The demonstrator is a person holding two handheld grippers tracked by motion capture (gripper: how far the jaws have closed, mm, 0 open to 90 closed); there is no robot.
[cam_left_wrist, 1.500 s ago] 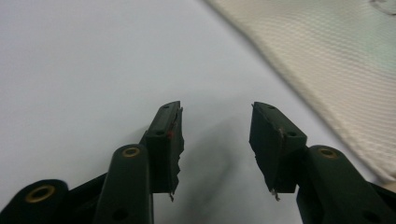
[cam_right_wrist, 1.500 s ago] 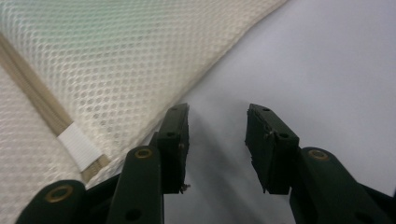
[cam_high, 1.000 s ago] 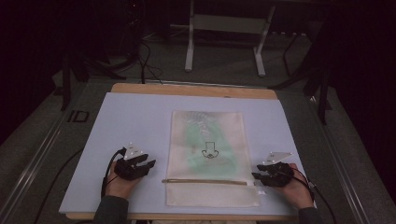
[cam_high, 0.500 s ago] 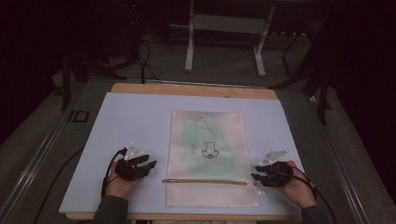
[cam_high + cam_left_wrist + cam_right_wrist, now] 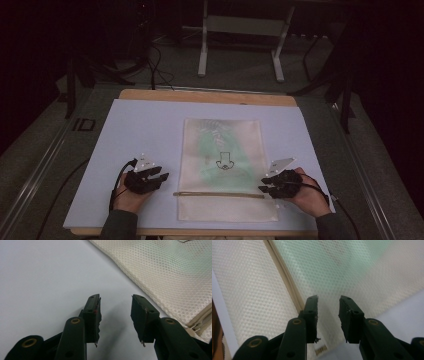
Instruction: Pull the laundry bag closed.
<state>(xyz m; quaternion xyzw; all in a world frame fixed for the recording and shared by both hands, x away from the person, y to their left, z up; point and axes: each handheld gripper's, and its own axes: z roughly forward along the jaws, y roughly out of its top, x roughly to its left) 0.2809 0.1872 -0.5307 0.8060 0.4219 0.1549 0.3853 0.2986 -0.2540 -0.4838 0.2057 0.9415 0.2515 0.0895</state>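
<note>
Right hand-held gripper (image 5: pixel 328 302) view resolves mesh bag (image 5: pixel 362 272) weave, zipper (image 5: pixel 284 272).

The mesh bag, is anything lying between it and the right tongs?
Nothing visible does. The right tongs sit at the mesh bag by its right edge, near the end of the zipper; their jaws have just been closing, with a gap left and nothing gripped.

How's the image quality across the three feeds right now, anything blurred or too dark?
High view: room behind the table is nearly black, mesh bag evenly lit. Left gripper view: sharp, soft shadow under the jaws. Right gripper view: far mesh soft and out of focus.
</note>
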